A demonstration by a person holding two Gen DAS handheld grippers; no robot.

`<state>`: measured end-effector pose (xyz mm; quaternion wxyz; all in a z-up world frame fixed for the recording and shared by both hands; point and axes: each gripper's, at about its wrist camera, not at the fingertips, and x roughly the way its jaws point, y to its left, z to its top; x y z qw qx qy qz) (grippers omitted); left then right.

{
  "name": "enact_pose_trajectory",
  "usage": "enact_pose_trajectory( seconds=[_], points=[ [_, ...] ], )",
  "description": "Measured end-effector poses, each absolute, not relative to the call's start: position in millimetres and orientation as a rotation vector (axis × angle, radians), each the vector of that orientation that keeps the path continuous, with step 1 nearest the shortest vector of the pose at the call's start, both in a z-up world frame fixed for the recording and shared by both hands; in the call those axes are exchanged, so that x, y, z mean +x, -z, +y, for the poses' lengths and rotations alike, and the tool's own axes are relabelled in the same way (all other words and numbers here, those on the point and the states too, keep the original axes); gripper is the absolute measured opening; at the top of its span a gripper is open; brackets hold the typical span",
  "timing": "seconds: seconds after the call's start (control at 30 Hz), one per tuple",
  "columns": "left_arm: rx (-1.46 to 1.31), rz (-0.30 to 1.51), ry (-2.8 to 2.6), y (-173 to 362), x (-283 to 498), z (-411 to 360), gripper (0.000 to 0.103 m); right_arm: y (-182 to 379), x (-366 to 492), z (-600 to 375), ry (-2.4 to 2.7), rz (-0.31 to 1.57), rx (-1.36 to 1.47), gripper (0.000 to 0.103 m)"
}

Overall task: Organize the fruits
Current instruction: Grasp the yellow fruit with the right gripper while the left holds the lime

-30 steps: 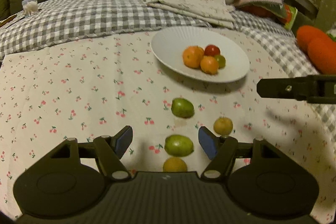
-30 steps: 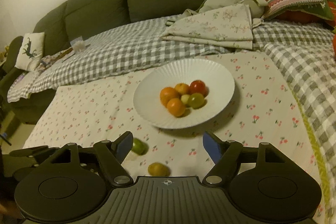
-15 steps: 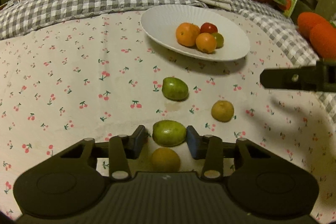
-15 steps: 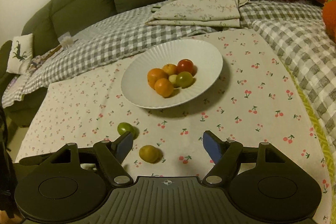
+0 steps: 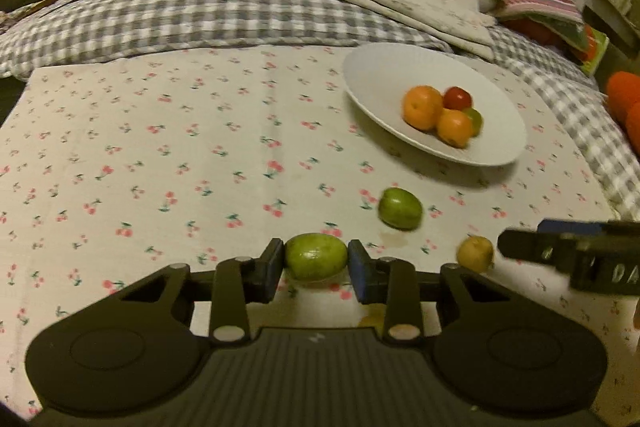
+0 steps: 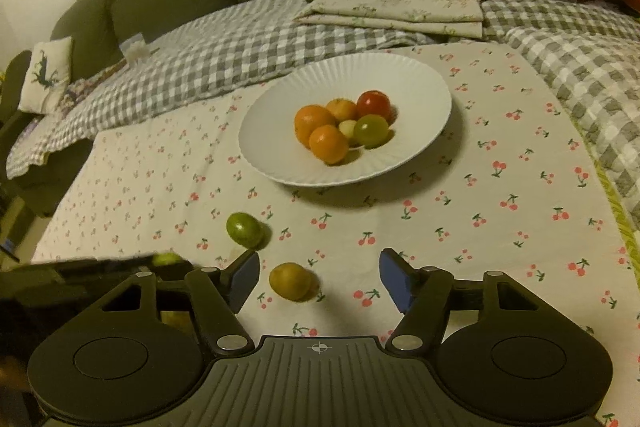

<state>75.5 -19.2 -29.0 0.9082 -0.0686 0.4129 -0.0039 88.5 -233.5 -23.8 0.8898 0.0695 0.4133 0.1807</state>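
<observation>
My left claw (image 5: 316, 264) grips a green fruit (image 5: 316, 261); right claw (image 6: 318, 277), closing, open around the yellow fruit (image 6: 290, 281). Next, I carry to plate (image 6: 420, 83).

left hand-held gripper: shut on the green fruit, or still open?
Shut. In the left wrist view, the left hand-held gripper has both blue pads pressed against the sides of the green fruit.

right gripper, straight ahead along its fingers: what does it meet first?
Likely the yellow fruit on the cherry-print cloth, sitting just off-centre between the open fingers of the right gripper. Depth is unclear.
</observation>
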Motion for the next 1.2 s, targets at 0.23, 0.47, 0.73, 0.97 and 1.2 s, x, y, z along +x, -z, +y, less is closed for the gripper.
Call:
enact_pose_trajectory(
  seconds=[0.23,0.47,0.73,0.97,1.2],
  points=[
    [-0.158,0.855,-0.013,27.7,77.6,-15.1,0.033,38.9,92.0,-208.5,-0.409,0.882,0.07,0.054],
    [-0.161,0.853,-0.015,26.6,77.2,-15.5,0.033,50.8,96.4,-193.4,-0.418,0.894,0.017,0.026],
    [-0.162,0.841,-0.016,23.4,75.8,-15.4,0.033,31.2,87.6,-199.8,-0.453,0.839,0.046,0.026],
    [-0.156,0.835,-0.019,22.0,76.4,-16.9,0.033,23.2,87.9,-209.9,-0.435,0.819,0.078,0.027],
    [-0.134,0.818,-0.009,15.9,81.7,-23.0,0.033,13.0,84.9,-216.8,-0.429,0.79,0.094,0.027]
  ],
)
